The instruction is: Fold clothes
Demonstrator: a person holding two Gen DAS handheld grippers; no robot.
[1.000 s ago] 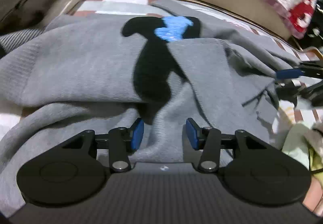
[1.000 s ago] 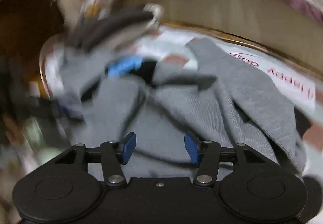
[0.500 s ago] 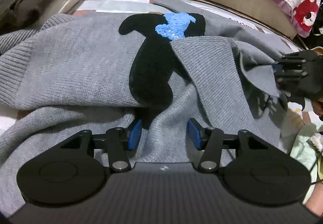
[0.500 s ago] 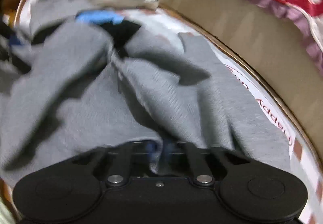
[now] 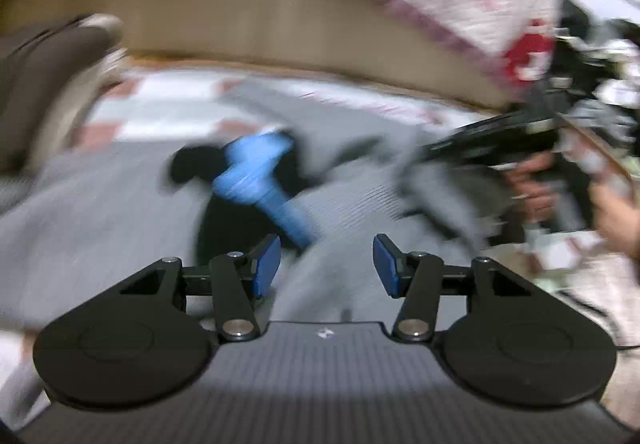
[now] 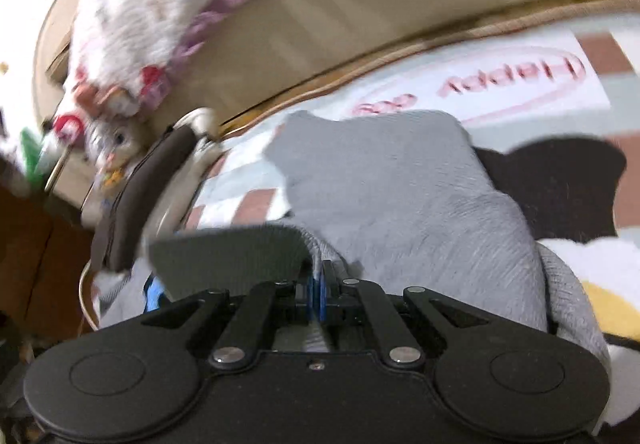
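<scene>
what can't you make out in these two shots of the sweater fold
- Left wrist view: motion blur smears the sweater and its black and blue patch, so the design's shape is unreadable.
- Left wrist view: the right gripper is a dark streak; its grip point is unclear.
- Right wrist view: the right gripper's body hides the fabric below its shut fingers.
- Right wrist view: the pink print on the mat is blurred and partly covered by the sweater.
- Left gripper hangs open, sharp.

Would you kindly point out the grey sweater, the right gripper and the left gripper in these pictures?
grey sweater (image 6: 404, 179): right wrist view, on its flat knit panel.
right gripper (image 6: 318, 294): right wrist view, between fingertips clamped on sweater fabric.
left gripper (image 5: 326, 266): left wrist view, midway between its parted blue fingertips.
</scene>
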